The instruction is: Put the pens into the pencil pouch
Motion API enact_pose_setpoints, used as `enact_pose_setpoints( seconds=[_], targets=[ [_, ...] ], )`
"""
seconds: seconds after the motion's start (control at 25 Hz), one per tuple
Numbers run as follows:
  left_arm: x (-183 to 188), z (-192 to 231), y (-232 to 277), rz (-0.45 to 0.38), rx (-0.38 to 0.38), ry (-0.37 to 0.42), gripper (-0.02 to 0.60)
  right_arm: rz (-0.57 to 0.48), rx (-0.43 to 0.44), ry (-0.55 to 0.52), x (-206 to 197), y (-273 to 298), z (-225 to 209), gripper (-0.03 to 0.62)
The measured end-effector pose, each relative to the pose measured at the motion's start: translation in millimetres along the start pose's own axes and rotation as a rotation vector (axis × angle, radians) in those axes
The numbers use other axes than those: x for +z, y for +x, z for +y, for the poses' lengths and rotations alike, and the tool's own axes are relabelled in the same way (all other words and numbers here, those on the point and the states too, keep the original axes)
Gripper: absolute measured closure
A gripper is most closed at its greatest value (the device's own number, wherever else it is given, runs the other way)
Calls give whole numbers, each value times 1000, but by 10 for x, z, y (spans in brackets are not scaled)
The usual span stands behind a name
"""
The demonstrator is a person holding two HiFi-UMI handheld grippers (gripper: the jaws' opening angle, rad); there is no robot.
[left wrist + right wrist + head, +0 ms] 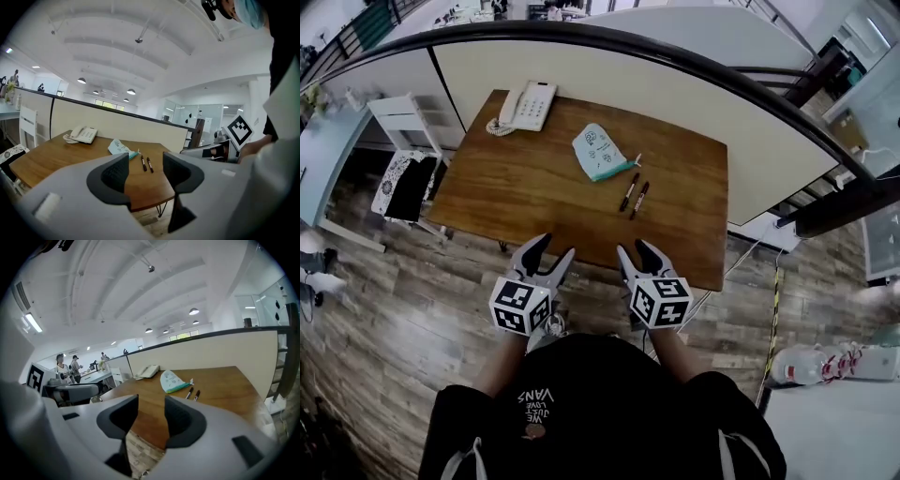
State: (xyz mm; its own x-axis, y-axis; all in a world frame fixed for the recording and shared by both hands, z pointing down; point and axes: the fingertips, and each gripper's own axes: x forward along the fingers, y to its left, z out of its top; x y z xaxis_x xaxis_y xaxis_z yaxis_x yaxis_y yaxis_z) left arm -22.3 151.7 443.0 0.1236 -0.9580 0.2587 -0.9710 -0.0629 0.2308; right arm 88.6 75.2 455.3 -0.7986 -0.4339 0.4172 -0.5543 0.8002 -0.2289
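Two dark pens (635,196) lie side by side on the wooden table (525,187), just right of a pale blue-green pencil pouch (600,153). The pens (146,163) and the pouch (120,147) also show in the left gripper view, and the pens (192,393) and pouch (172,381) show in the right gripper view. My left gripper (543,253) hovers open over the table's near edge, with nothing between its jaws. My right gripper (638,257) hangs beside it, also open and empty. Both sit well short of the pens.
A white desk telephone (525,106) sits at the table's far left corner. A low partition wall (675,66) runs behind the table. A white chair (405,150) stands to the left. Cables and a white bag (814,364) lie on the wood floor at right.
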Motion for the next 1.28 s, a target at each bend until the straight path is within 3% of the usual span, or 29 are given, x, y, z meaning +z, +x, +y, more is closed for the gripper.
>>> enact_pose_setpoints(
  seconds=[0.32, 0.64, 1.28],
  targets=[
    [27, 405, 0, 63, -112, 36, 370, 0, -142, 90, -78, 154, 155, 453],
    [-11, 527, 216, 90, -183, 29, 370, 19, -235, 148, -187, 170, 61, 453],
    [80, 892, 1118, 146, -77, 68, 370, 102, -198, 138, -90, 815, -768, 453]
  ],
)
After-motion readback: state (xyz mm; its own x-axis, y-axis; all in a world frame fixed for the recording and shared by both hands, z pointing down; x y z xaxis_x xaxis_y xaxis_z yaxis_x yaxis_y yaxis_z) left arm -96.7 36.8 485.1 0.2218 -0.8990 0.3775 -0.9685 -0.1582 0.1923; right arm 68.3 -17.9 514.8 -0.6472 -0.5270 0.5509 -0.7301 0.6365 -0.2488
